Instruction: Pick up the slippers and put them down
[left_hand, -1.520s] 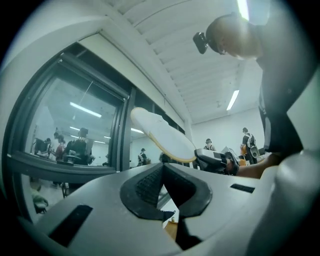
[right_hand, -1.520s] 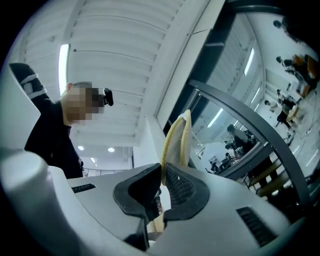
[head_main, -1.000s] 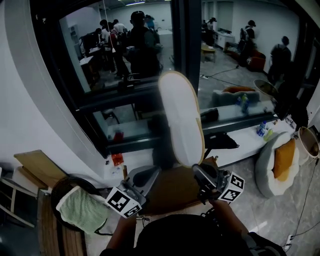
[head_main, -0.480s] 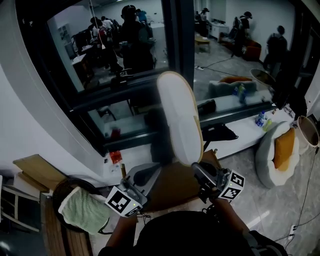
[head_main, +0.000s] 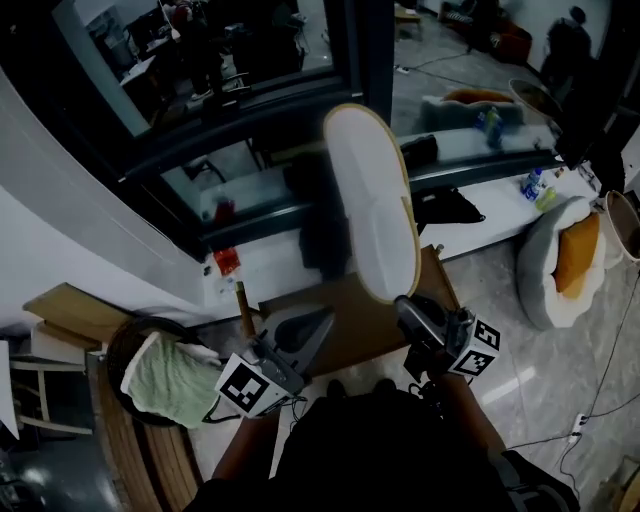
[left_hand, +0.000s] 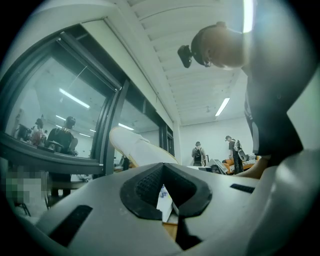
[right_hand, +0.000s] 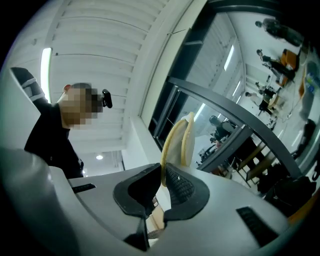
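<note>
A white slipper (head_main: 370, 205) with a tan rim stands on end, sole towards me, in front of the dark window. My right gripper (head_main: 412, 308) is shut on its lower edge; the right gripper view shows the thin rim of the slipper (right_hand: 181, 141) pinched between the black pads. My left gripper (head_main: 318, 320) hangs to the left of the slipper and apart from it, its fingers drawn together to a point with nothing in them. The left gripper view has the slipper (left_hand: 140, 149) beyond the jaws. No second slipper is in view.
A brown cardboard box (head_main: 350, 335) lies below both grippers. At the left, a round dark basket (head_main: 122, 352) holds a green towel (head_main: 170, 380). A grey pet bed with an orange cushion (head_main: 572, 262) sits at the right. Bottles (head_main: 532, 185) stand on the white ledge (head_main: 490, 240).
Both grippers have come down, and the slipper has come down with the right one, still on end. The grip on it has not changed.
</note>
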